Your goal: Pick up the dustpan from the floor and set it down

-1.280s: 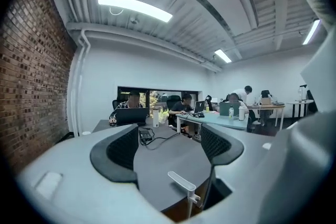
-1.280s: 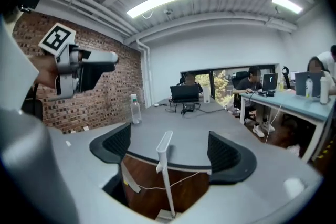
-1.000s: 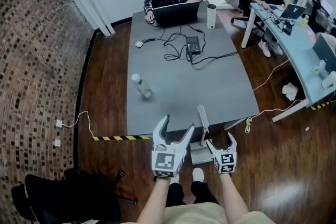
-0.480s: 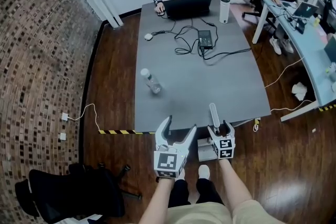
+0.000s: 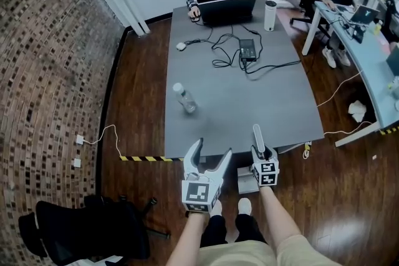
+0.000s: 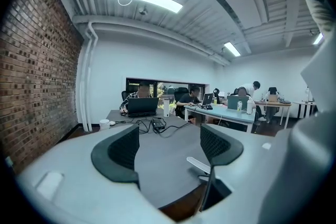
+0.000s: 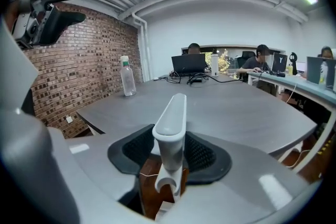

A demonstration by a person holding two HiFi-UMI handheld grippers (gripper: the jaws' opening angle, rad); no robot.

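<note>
Closing on the upright handle (image 7: 170,123) of the dustpan (image 5: 245,183), the right tool (image 5: 262,151) should be kept square, pads pressed flat, before any lift is tried. The dustpan stands on the floor (image 5: 134,128) at the desk's (image 5: 249,96) near edge. The left tool (image 5: 211,149) is held apart, empty. The dustpan's contents are hidden, as are those of the bottle (image 5: 185,98) on the desk.

Table (image 5: 249,103) fills mid-frame: bottle (image 5: 185,98) on its left half, laptop (image 5: 225,9) at the top end. Bottom centre, the dustpan (image 5: 247,184) lies below the table's near edge (handle between my right claw's (image 5: 263,151) closing jaws). Chair (image 5: 87,227) bottom left.
</note>
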